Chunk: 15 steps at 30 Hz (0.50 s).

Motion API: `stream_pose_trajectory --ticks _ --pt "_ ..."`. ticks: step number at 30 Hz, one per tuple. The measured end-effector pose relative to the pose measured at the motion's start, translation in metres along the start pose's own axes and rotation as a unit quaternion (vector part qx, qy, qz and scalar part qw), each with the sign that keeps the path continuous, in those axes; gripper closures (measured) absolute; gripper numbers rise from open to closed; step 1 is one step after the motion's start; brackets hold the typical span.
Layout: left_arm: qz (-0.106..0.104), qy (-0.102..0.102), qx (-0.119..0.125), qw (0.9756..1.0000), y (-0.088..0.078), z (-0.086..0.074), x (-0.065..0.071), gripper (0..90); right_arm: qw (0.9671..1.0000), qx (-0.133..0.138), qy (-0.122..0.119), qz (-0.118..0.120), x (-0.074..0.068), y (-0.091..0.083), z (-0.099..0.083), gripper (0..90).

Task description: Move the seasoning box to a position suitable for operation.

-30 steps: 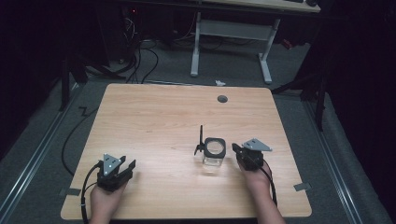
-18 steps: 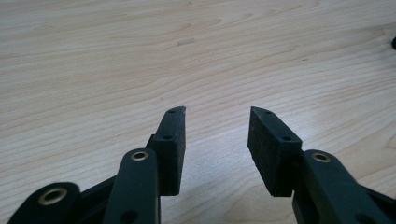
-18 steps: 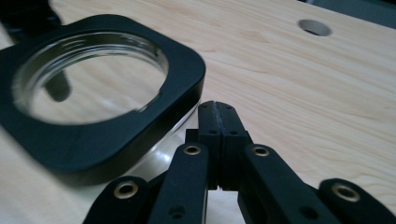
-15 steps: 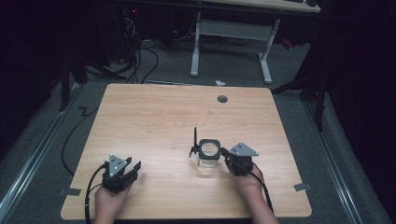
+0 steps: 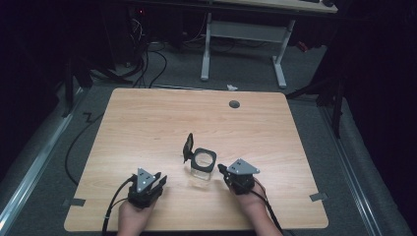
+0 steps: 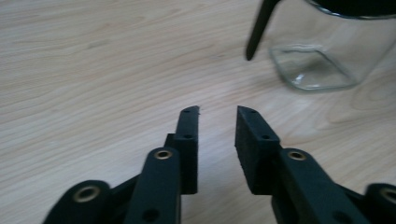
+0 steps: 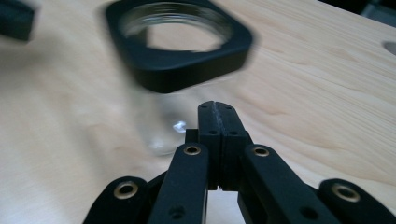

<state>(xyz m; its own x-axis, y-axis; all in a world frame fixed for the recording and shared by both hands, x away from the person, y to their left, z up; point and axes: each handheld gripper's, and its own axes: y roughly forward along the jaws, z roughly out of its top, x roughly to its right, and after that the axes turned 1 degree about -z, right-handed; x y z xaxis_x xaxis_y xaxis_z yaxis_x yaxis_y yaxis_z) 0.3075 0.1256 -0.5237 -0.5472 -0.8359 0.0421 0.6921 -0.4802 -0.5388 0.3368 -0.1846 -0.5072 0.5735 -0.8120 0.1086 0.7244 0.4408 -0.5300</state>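
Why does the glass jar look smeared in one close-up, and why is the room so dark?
In the right gripper view the glass jar is motion-blurred, its black rim streaked, while the shut right claw stays sharp. In the left gripper view the jar is crisper. In the high view light falls on the table; the surrounding room stays dark.

Light wooden table [image 5: 147,128], round grommet [image 5: 234,104] near its far edge, white desk frame [image 5: 243,34] beyond, cables on floor [image 5: 147,59]
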Motion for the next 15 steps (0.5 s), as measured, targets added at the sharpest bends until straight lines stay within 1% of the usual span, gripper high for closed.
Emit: stream_pose_trajectory --ticks 1,2,3,5,6,7,9,10,11,12,14,15 --pt "-0.012 -0.005 -0.005 0.9999 0.006 0.004 0.011 78.6 1.0000 -0.003 0.001 -0.005 0.004 0.004 0.003 90.0" --pt "-0.012 -0.005 -0.005 0.9999 0.006 0.004 0.011 80.0 1.0000 -0.003 0.001 -0.005 0.004 0.004 0.003 90.0" --pt "-0.026 -0.007 -0.012 0.9996 0.015 0.008 0.022 81.7 0.9999 -0.004 0.004 -0.012 0.012 0.014 0.011 90.0" --pt "-0.039 -0.002 -0.019 0.9991 0.025 0.014 0.034 82.7 0.9999 -0.004 0.004 -0.015 0.017 0.023 0.018 90.0" --pt "-0.039 -0.002 -0.019 0.9991 0.025 0.014 0.034 82.6 0.9999 -0.004 0.004 -0.015 0.017 0.023 0.018 90.0" --pt "-0.037 0.005 -0.021 0.9991 0.035 0.021 0.042 82.5 0.9999 -0.006 0.003 -0.012 0.020 0.031 0.024 90.0" --pt "-0.033 -0.004 -0.021 0.9992 0.045 0.028 0.041 81.4 0.9999 -0.009 -0.001 -0.012 0.021 0.036 0.026 90.0" --pt "-0.032 -0.009 -0.024 0.9992 0.050 0.031 0.040 81.0 0.9999 -0.009 -0.002 -0.011 0.020 0.036 0.026 90.0" --pt "-0.032 -0.009 -0.024 0.9992 0.050 0.031 0.040 81.1 0.9999 -0.009 -0.002 -0.011 0.020 0.036 0.026 90.0" --pt "-0.022 -0.011 -0.023 0.9994 0.056 0.035 0.037 83.4 0.9999 -0.009 -0.003 -0.007 0.016 0.034 0.026 90.0" --pt "-0.028 -0.014 -0.026 0.9992 0.059 0.037 0.033 83.6 1.0000 -0.006 -0.006 -0.004 0.013 0.030 0.023 90.0" --pt "-0.028 -0.014 -0.026 0.9992 0.059 0.037 0.033 83.6 1.0000 -0.006 -0.006 -0.004 0.013 0.030 0.023 90.0"
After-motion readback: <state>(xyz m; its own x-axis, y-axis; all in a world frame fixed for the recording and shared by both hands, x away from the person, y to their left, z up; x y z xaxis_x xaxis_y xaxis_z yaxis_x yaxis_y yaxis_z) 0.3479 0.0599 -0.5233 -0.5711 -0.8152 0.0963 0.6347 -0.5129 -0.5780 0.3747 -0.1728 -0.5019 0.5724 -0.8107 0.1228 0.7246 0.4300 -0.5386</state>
